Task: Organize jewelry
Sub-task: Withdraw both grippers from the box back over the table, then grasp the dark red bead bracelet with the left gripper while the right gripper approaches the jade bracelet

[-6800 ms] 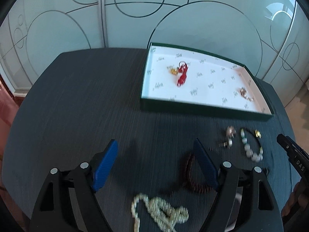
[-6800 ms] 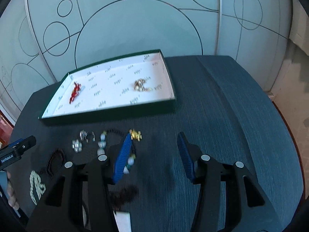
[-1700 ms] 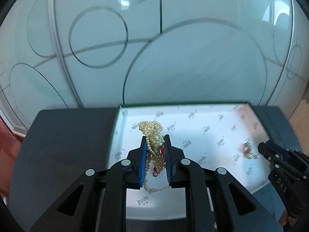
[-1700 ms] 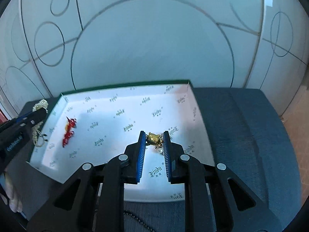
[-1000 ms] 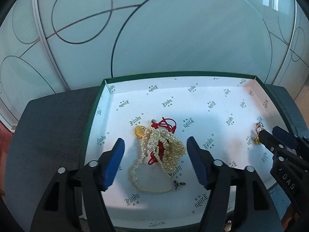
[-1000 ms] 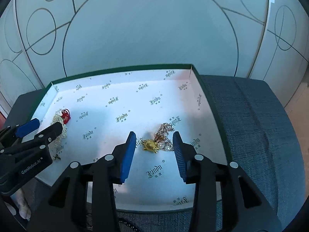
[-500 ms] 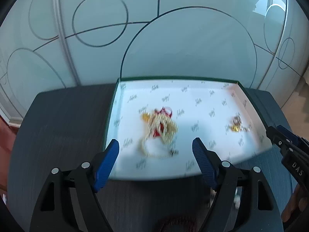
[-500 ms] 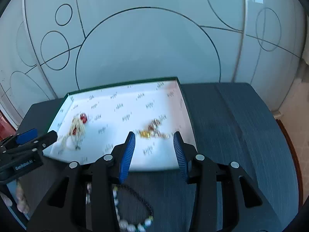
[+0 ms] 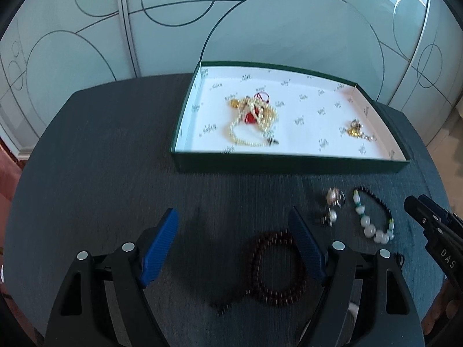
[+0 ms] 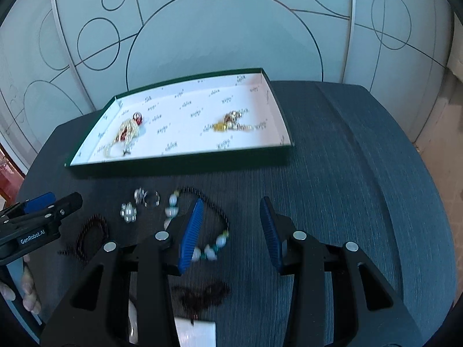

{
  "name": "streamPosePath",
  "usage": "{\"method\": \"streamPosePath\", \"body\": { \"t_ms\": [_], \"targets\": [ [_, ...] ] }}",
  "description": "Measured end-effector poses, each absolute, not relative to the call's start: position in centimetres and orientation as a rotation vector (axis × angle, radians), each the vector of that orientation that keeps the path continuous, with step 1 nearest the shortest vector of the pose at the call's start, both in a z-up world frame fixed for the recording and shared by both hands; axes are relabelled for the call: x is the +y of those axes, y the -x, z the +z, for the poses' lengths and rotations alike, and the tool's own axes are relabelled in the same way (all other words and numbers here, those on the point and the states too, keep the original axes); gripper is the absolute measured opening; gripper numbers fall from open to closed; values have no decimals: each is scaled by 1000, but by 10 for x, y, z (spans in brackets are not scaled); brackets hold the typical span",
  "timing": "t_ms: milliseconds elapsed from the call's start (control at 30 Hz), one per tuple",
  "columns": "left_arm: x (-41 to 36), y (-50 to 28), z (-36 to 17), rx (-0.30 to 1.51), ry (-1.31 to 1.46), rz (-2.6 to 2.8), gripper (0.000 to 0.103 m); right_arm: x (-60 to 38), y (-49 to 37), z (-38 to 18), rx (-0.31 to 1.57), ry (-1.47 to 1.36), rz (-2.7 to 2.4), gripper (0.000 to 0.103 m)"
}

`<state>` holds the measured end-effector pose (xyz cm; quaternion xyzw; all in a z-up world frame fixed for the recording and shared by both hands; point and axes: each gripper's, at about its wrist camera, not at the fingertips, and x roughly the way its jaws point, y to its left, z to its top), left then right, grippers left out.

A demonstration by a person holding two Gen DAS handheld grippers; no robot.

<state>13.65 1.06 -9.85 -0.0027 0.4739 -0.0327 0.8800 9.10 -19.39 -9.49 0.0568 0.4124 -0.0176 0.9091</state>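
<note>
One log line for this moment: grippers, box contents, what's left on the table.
left gripper: open | right gripper: open | box: pearl necklace, gold chain | table: dark bead bracelet, pearl bracelet

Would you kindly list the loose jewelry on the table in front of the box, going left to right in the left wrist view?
Dark red bead bracelet → pearl earrings and ring cluster → black cord bracelet with pale beads.

Motion blur smears the dark red bead bracelet [image 9: 276, 269] on the table, and the gold trinket pile [image 10: 231, 123] in the tray is too soft to sort out. The right gripper's blue left finger pad [image 10: 191, 231] covers part of the white-and-green bead bracelet [image 10: 214, 250].
</note>
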Motion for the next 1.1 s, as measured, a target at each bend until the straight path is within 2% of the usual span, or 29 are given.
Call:
{"method": "streamPosePath", "body": {
  "t_ms": [1100],
  "targets": [
    [-25, -103, -128, 1015, -49, -89, 77, -201, -43, -102, 861, -124, -50, 41]
  ]
}}
